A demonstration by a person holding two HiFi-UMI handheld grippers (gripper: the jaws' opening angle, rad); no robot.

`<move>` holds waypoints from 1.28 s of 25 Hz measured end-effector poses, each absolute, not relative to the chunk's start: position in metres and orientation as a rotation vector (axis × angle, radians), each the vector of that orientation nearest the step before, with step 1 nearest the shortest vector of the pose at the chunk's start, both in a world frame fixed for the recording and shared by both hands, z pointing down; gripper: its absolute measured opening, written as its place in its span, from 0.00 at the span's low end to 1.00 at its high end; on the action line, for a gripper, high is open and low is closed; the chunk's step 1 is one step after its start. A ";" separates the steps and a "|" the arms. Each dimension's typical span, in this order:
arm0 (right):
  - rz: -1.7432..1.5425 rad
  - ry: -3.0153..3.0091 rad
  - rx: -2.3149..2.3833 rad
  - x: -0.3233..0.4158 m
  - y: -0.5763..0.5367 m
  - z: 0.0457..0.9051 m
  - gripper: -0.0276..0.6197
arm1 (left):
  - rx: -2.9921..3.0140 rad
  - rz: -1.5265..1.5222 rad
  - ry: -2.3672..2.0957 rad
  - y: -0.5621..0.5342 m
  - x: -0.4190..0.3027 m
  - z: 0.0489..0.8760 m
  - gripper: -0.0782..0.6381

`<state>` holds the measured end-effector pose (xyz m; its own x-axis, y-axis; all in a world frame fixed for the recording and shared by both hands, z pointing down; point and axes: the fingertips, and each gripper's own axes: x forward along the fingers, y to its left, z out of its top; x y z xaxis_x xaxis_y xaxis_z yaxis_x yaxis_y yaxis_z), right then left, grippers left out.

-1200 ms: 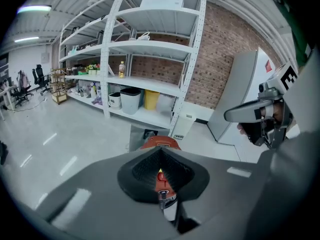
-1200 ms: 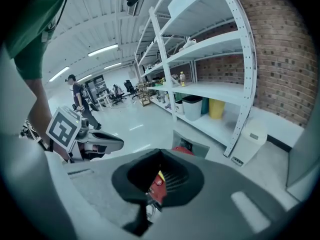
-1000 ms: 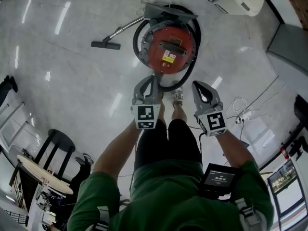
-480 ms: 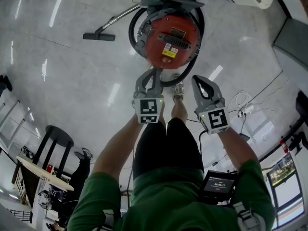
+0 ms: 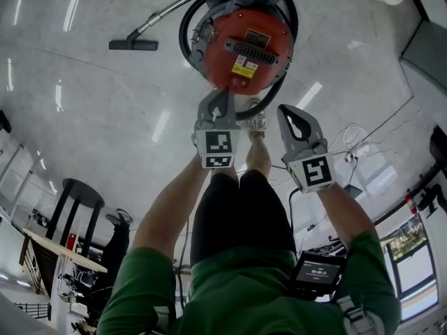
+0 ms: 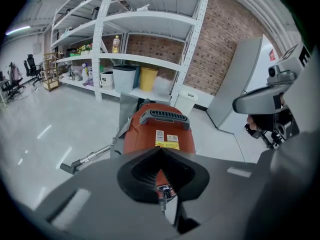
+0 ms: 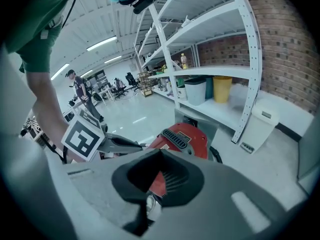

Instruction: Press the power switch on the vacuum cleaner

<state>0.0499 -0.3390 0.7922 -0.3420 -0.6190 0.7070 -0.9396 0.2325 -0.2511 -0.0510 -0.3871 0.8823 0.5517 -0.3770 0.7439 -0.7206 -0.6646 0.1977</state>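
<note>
Bright, even indoor light throughout. Long white streaks of glare on the glossy floor (image 5: 105,117) in the head view, probably from the ceiling strips (image 7: 102,43) lit in the right gripper view. Soft, faint shadows only. Strong fisheye bending toward every edge, with a dark vignette round both gripper views. Left gripper (image 6: 160,151) and right gripper (image 7: 160,153) blurred up close, out of focus. Shelving (image 6: 150,34) beyond reasonably sharp.

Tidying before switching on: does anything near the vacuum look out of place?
Nothing spilled or broken. The vacuum cleaner has its hose looped round it; its wand and floor nozzle lie flat on the floor at left. Loose cables trail at right.
</note>
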 end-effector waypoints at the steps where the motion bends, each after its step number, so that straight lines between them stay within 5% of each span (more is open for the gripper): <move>1: 0.922 -2.049 1.433 0.049 -0.340 0.793 0.05 | 2.298 0.946 -0.880 -0.387 -0.051 0.886 0.12; 32: 0.971 -2.054 1.442 0.046 -0.336 0.809 0.05 | 2.285 0.998 -0.803 -0.384 -0.040 0.918 0.12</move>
